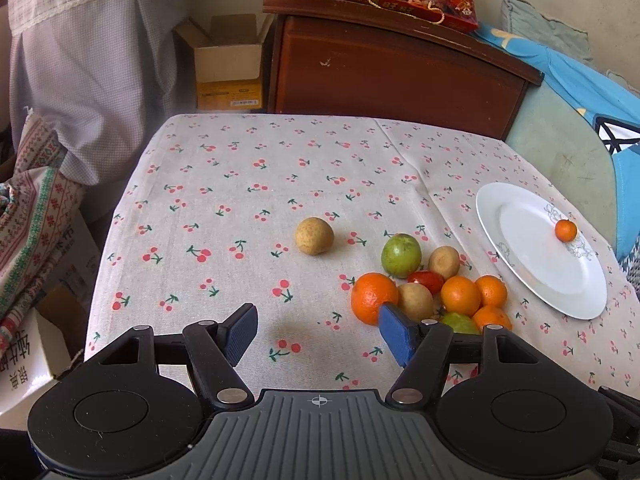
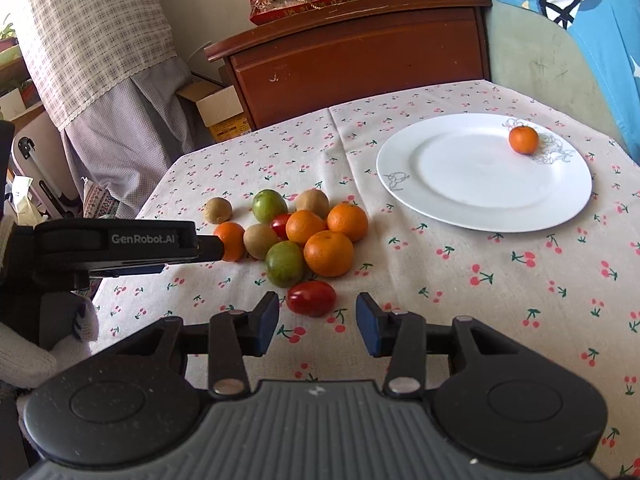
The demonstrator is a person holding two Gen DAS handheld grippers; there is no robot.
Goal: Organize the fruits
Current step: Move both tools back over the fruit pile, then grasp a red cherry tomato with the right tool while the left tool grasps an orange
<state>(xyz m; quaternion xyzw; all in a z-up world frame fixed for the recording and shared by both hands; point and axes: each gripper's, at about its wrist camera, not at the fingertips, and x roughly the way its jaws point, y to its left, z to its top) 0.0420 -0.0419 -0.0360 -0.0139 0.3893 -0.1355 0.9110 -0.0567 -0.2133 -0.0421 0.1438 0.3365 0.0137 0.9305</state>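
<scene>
left gripper (image 1: 318, 330): jaws apart, empty, beside big orange (image 1: 374, 298) | right gripper (image 2: 318, 322): jaws apart, red tomato (image 2: 311, 297) just ahead, untouched | fruit pile (image 2: 304, 236) on desk | small orange (image 2: 523, 139) on white plate (image 2: 460, 184)

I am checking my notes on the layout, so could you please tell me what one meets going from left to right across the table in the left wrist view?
Lone brown fruit → pile of fruit → white plate → small orange on the plate's right side.
</scene>
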